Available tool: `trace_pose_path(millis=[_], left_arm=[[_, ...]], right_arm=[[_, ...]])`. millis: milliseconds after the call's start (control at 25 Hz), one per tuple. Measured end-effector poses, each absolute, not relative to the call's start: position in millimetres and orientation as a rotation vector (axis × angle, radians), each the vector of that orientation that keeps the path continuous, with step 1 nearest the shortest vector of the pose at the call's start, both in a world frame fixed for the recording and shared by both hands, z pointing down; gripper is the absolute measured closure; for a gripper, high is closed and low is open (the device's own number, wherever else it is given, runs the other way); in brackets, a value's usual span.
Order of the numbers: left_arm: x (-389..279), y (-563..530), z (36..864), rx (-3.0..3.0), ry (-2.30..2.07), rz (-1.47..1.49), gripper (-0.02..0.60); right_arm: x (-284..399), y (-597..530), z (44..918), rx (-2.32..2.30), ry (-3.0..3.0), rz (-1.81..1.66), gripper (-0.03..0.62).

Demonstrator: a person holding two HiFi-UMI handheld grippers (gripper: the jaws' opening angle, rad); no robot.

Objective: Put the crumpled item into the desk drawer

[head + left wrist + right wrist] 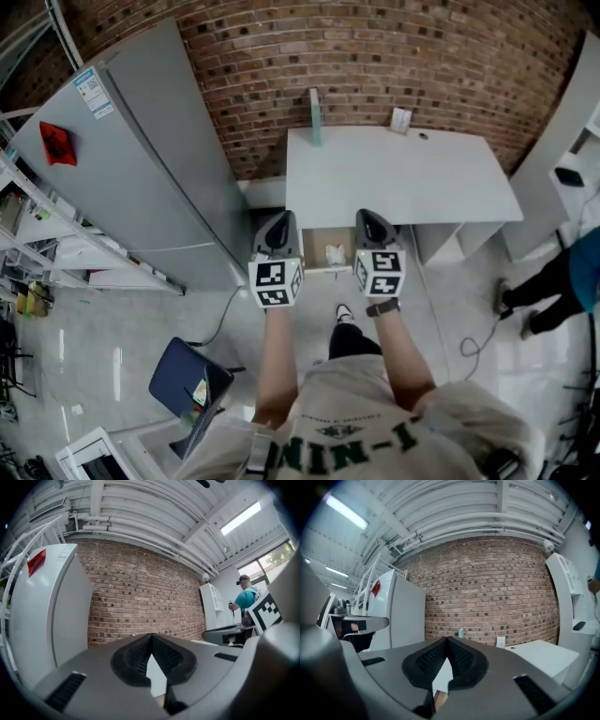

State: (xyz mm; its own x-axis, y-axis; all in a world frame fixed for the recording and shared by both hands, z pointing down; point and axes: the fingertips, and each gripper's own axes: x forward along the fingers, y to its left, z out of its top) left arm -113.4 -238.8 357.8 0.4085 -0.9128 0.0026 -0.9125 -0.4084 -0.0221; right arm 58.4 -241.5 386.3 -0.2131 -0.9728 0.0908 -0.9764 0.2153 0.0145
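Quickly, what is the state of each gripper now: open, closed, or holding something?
Left gripper: closed, holding nothing.
Right gripper: closed, holding nothing.

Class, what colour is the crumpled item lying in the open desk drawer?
White. The crumpled item shows best in the head view.

The room looks like a converted industrial space used as a lab or test workshop, not a home; a bare brick wall (375,56) runs behind a plain white desk (394,173); exposed pipes (140,531) cross a ribbed ceiling lit by a strip light (241,517); a tall grey refrigerator (141,159) carries stuck-on labels; open metal shelving (37,234) stands at the left; the pale floor (94,347) is glossy, with a cable (478,342) trailing loose across it.
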Motion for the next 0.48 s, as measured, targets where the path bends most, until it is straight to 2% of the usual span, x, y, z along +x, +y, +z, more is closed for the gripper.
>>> trace_pose_path(millis=[240,440,480], left_arm=[[-113.7,-238.4,386.8,-2.683,1.716,-0.096,0.583],[-89.2,-236.3,426.0,-2.862,1.601,-0.108,0.576],[-81.8,-235.0,435.8,-2.921,1.557,-0.092,0.466]], right_arm=[[60.9,-238.4,399.3,1.903,-2.394,0.15,0.589],[70.2,-235.8,429.6,1.889,-2.402,0.29,0.589],[73.4,-234.0,437.9,1.885,-2.393,0.307,0.589]])
